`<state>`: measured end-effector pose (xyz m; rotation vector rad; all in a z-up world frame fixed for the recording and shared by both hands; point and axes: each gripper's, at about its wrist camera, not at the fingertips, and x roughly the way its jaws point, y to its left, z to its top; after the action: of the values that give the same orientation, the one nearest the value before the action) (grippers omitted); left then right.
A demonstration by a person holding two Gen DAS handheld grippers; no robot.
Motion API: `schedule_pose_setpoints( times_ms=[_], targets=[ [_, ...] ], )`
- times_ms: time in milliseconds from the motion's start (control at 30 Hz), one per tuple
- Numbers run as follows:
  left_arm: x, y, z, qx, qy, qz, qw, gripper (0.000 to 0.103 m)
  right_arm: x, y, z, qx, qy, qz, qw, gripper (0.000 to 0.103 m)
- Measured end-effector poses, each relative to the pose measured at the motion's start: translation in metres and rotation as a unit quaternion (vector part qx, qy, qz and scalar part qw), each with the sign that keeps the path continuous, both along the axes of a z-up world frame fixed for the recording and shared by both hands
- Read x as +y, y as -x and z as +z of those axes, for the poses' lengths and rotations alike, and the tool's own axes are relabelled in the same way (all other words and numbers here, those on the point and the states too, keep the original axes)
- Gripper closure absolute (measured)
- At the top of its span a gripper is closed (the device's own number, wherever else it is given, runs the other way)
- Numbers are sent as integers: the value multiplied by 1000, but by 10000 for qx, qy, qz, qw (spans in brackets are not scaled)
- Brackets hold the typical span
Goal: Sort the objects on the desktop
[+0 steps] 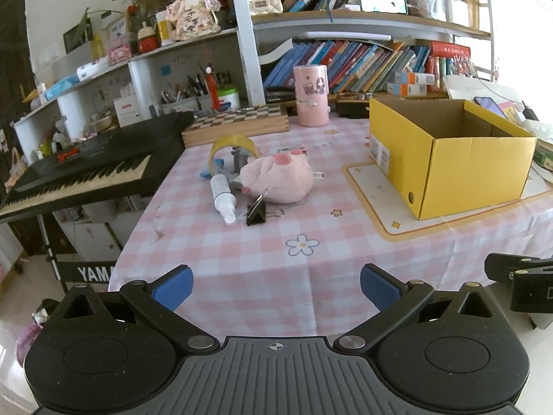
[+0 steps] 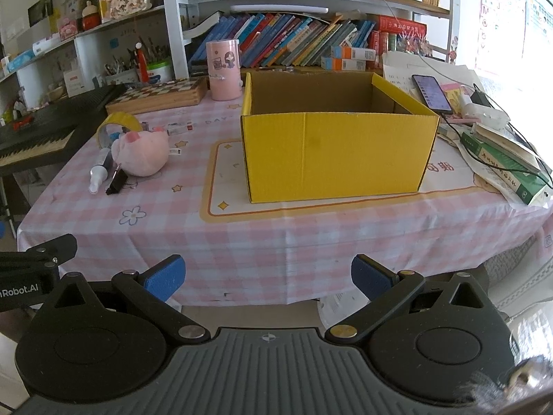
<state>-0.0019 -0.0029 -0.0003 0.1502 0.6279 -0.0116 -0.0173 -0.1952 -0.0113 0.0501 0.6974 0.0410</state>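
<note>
Both grippers hung short of the table's near edge, jaws wide and empty. The left gripper faced the cluster (plush pig, spray bottle, binder clip) almost dead ahead; the right gripper faced the yellow box.

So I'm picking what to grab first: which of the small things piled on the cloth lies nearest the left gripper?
The black binder clip, at the pile's near edge. The white spray bottle lies beside it slightly farther back.
</note>
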Motion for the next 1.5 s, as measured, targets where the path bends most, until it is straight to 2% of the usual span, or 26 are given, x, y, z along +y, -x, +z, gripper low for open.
schedule_pose_setpoints(
  times_ms=[567, 1233, 1500],
  targets=[
    [-1, -3, 0, 31, -5, -199, 9998, 0, -1, -4, 4, -20, 3, 6, 10000, 0],
    [0, -5, -3, 78, -13, -154, 9998, 0, 2, -6, 4, 2, 34, 54, 10000, 0],
    [2, -11, -10, 258, 3, -121, 9996, 0, 2, -14, -5, 200, -61, 6, 9998, 0]
  ],
)
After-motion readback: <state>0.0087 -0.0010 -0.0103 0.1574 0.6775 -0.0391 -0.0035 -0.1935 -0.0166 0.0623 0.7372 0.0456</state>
